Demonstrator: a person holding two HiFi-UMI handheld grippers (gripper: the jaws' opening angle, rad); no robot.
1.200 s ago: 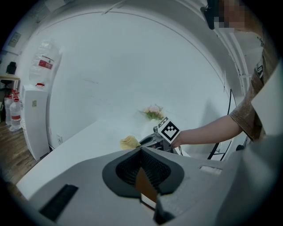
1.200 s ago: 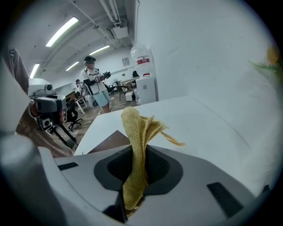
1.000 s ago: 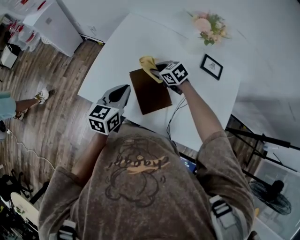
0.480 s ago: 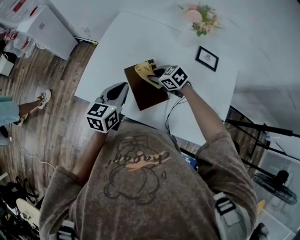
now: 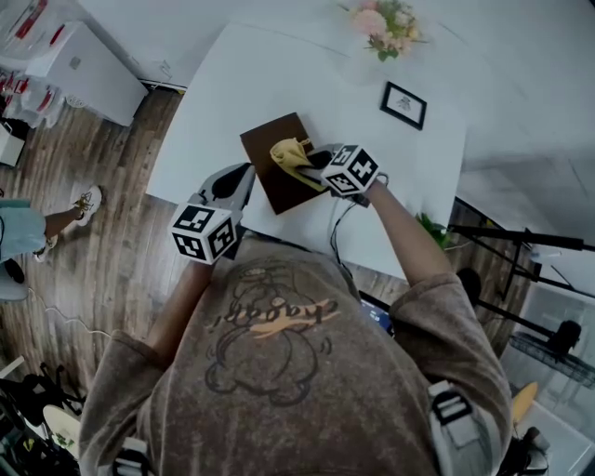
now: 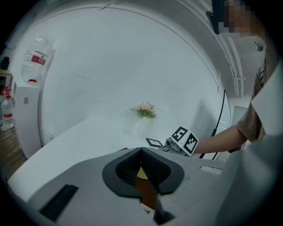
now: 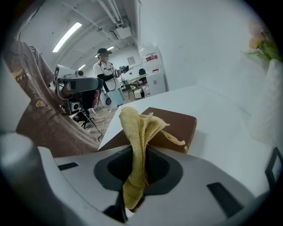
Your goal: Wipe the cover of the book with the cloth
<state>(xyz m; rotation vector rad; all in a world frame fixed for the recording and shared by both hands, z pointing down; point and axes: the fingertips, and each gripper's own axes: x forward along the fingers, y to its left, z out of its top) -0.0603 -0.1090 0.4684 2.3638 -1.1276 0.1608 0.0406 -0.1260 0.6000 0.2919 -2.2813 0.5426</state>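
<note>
We find the pictures dim and bluish. Ceiling tubes [image 7: 66, 37] glow beyond the white table [image 5: 260, 84]; above it the cloth [image 7: 132, 145] looks sharp. Both gripper views bend and darken at their rims.

One table [image 5: 232, 84] carries one book [image 5: 265, 149], one cloth [image 5: 294, 158], one framed picture [image 5: 403, 104] and one bunch of flowers [image 5: 381, 20]; two tongs: left tongs [image 5: 242, 175], right tongs [image 5: 318, 160].

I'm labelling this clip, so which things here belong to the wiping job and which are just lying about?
In the job: brown book; yellow cloth; right tongs, gripping that cloth.
Just lying about: flowers; picture frame. The left tongs are shut on nothing, off the book.
</note>
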